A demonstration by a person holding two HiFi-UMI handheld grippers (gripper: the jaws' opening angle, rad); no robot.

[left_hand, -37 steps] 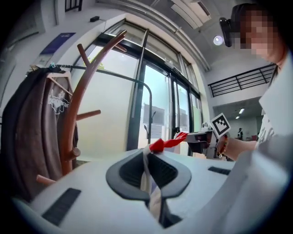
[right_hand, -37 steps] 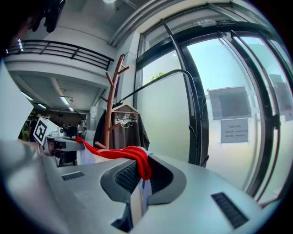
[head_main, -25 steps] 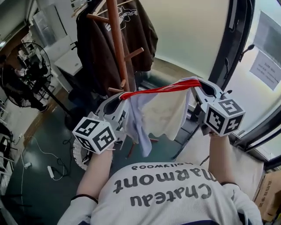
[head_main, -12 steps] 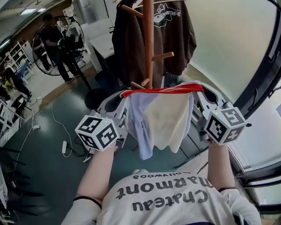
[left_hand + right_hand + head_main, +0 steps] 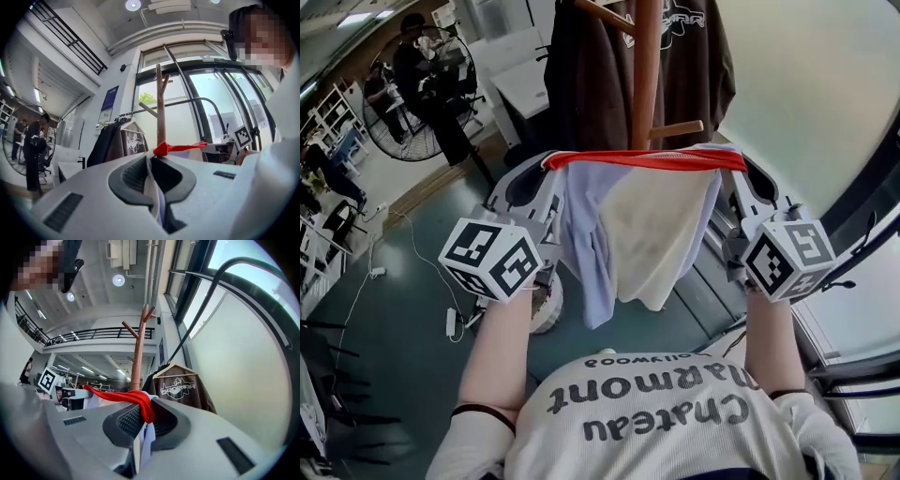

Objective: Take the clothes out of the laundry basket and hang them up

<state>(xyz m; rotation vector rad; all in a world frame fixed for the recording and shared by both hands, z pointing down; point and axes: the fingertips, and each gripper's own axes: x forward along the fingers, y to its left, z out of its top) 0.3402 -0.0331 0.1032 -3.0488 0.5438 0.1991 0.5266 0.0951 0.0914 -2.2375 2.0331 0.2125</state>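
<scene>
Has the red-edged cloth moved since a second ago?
Yes. The cloth hung right of the wooden coat stand; now it spans across the pole, just below a peg.

**Cloth, wood, plastic**

Centre frame, I see the garment [image 5: 647,234] as thin creased pale cloth with a red band. Above it, the coat stand [image 5: 647,75] looks smooth brown wood. The left gripper [image 5: 542,178] and right gripper [image 5: 748,183] are matt grey plastic, pads [image 5: 136,176] ribbed black
</scene>
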